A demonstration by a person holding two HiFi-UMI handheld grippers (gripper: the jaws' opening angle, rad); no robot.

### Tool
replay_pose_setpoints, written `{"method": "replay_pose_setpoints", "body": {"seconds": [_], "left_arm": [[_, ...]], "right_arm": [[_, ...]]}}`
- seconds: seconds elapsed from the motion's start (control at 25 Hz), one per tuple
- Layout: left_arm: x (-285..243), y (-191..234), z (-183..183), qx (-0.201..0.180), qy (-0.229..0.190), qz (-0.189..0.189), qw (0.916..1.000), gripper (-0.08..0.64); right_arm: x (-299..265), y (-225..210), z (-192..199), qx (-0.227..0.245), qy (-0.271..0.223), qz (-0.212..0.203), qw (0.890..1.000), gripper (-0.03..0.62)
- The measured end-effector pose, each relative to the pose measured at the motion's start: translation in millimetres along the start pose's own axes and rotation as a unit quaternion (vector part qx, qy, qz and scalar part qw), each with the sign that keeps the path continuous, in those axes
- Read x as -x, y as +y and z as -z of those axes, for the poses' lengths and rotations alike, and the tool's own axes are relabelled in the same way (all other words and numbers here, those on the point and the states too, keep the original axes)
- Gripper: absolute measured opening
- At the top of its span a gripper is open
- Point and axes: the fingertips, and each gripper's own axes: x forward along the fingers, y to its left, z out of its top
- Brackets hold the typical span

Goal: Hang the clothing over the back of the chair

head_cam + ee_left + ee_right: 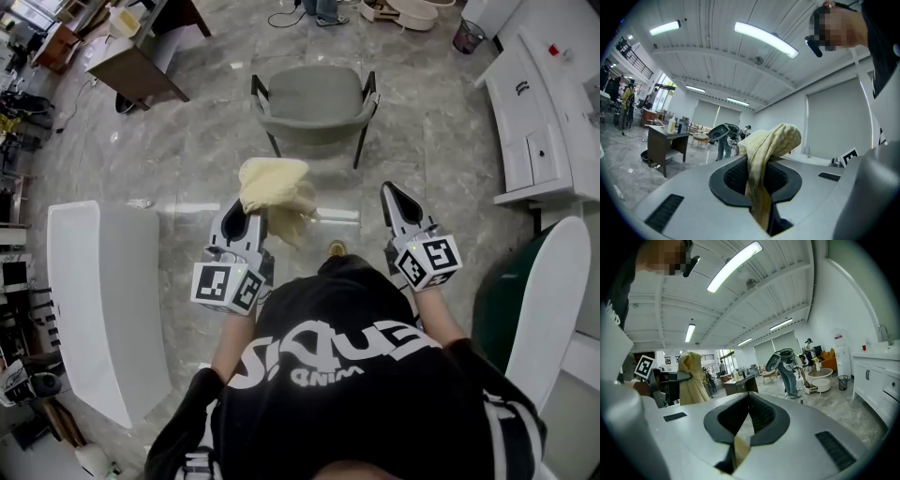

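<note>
The clothing [275, 194] is a pale yellow cloth, bunched and hanging from my left gripper [246, 216], which is shut on it. In the left gripper view the cloth [771, 145] rises out of the jaws [757, 168] and droops over them. The grey chair [314, 101] stands on the marble floor ahead, its back nearest me and a short gap beyond the cloth. My right gripper [391, 195] is level with the left one, its jaws together and empty [748, 401]. The right gripper view also shows the yellow cloth [692, 379] off to its left.
A long white table [103, 300] runs along my left. White cabinets [530, 112] line the right wall, with a white and green panel [539, 300] nearer me. A brown desk [141, 66] stands at the far left. A person [790, 373] stands farther back in the room.
</note>
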Motion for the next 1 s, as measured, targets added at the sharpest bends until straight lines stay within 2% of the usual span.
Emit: {"method": "replay_pose_setpoints", "body": {"seconds": [0.4, 1.0], "left_arm": [[-59, 17, -10, 0.003, -0.002, -0.014, 0.9999, 0.060], [-154, 60, -40, 0.012, 0.001, 0.037, 0.9992, 0.060]], "right_arm": [[-54, -33, -11, 0.001, 0.012, -0.021, 1.000, 0.014], [-141, -69, -30, -0.007, 0.010, -0.003, 1.000, 0.014]]}}
